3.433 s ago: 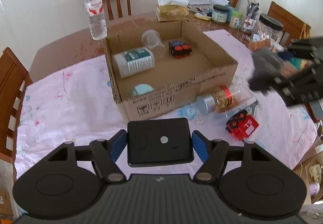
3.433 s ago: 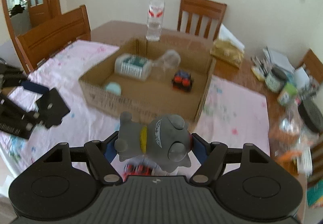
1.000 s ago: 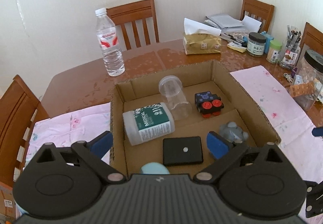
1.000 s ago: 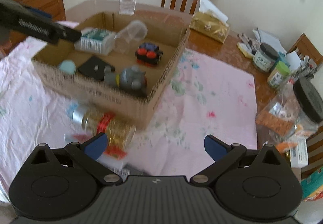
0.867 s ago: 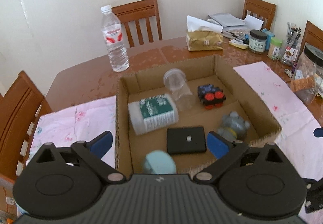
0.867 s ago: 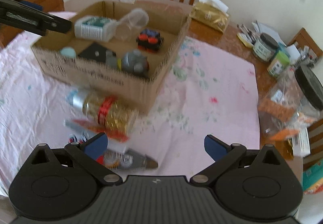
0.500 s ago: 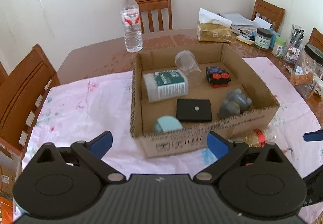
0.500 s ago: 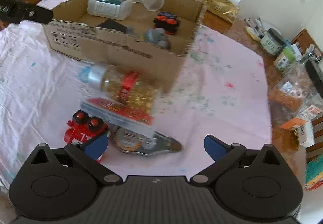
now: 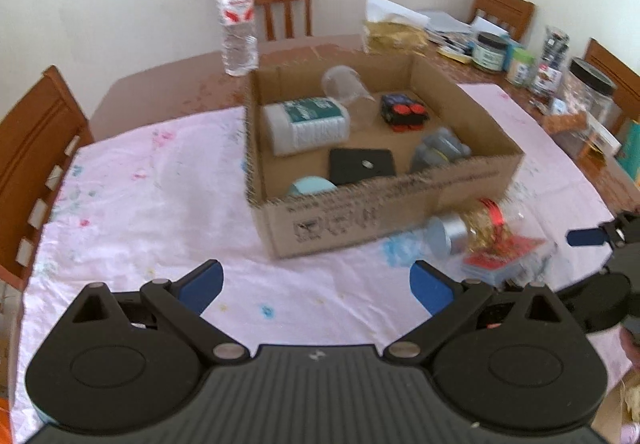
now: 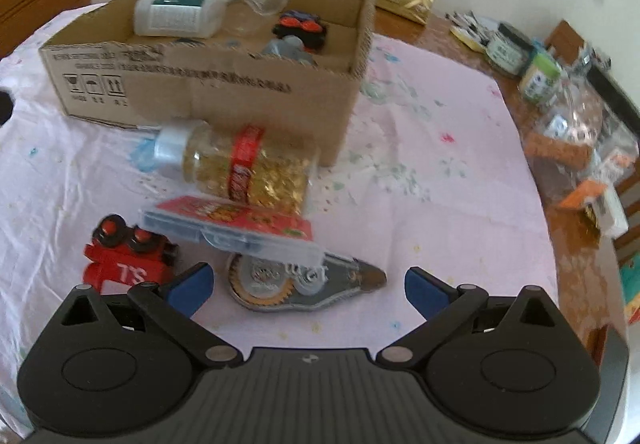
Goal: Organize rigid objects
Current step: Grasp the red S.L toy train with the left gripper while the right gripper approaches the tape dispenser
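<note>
An open cardboard box (image 9: 360, 211) (image 10: 208, 91) stands on the pink cloth. It holds a white bottle (image 9: 306, 123), a clear cup (image 9: 346, 83), a black and red toy (image 9: 404, 111), a black device (image 9: 362, 165), a grey toy (image 9: 440, 151) and a teal round thing (image 9: 312, 185). In front of the box lie a gold-filled jar (image 10: 240, 163), a red flat case (image 10: 236, 228), a red toy train (image 10: 124, 256) and a tape dispenser (image 10: 300, 280). My right gripper (image 10: 306, 286) is open and empty, just above the dispenser. My left gripper (image 9: 316, 284) is open and empty over bare cloth.
A water bottle (image 9: 237, 19) stands behind the box. A tissue pack (image 9: 394, 35), jars (image 9: 488, 51) and a big clear jar (image 9: 586, 91) crowd the table's right side. Wooden chairs (image 9: 36, 147) ring the table.
Both grippers let go of the black device and grey toy into the box, then pulled back. The right gripper has dropped low toward the tape dispenser; the left has backed away from the box.
</note>
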{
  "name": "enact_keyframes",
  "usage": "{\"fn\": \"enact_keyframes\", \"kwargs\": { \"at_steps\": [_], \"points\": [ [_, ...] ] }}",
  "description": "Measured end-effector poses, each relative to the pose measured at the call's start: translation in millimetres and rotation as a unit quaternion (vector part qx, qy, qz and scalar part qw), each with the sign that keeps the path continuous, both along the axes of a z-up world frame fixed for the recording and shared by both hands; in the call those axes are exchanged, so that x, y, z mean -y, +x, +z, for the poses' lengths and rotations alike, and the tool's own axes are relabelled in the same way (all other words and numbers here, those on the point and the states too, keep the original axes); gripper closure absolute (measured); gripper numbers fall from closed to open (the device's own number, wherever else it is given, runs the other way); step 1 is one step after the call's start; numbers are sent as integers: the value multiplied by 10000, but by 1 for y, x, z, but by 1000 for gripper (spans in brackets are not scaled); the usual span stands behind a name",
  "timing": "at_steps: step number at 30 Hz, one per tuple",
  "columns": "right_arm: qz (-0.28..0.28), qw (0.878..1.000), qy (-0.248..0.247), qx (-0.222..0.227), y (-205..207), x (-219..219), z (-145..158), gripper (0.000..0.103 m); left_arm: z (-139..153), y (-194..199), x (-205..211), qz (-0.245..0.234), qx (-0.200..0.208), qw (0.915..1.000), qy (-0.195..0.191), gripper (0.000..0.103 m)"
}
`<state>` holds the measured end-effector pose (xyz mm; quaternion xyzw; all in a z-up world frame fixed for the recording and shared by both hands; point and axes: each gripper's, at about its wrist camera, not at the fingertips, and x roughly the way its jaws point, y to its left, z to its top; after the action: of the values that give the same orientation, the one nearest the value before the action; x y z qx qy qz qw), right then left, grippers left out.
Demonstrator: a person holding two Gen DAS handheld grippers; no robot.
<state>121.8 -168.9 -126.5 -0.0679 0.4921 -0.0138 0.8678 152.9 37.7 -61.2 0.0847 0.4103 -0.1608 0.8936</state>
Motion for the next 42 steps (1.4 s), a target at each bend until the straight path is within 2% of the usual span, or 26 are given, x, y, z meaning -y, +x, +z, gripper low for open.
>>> {"fn": "enact_keyframes", "kwargs": {
  "at_steps": [4, 8, 20, 25, 28, 33, 36, 39, 41, 42],
  "points": [
    [-80, 9994, 330, 7, -3, 15, -6, 0, -6, -9, 11, -160, -155, 9997, -55, 4],
    [-11, 9980, 628, 43, -3, 28, -10, 0, -11, -18, 25, -112, -296, 9994, -123, 4],
    [986, 9923, 696, 291, -13, 48, -14, 0, -41, -27, 79, 215, -746, 9960, -439, 4],
    [1263, 9888, 725, 316, -15, 54, -14, 0, -58, -25, 92, 367, -879, 9945, -441, 4],
    [1358, 9874, 737, 331, -17, 56, -14, 0, -67, -26, 96, 448, -933, 9942, -306, 4],
    [1404, 9868, 741, 333, -18, 57, -14, 0, -70, -31, 88, 615, -820, 9947, -107, 4],
    [1369, 9872, 743, 356, -19, 57, -14, 0, -71, -33, 85, 546, -754, 9956, -34, 14],
    [1262, 9885, 738, 381, -21, 56, -14, 0, -68, -34, 89, 429, -614, 9972, -2, 31],
    [1168, 9896, 728, 406, -22, 55, -14, 0, -66, -35, 90, 329, -551, 9979, -41, 50],
    [1120, 9902, 725, 407, -23, 54, -14, 0, -66, -34, 90, 311, -547, 9980, -48, 53]
  ]
}}
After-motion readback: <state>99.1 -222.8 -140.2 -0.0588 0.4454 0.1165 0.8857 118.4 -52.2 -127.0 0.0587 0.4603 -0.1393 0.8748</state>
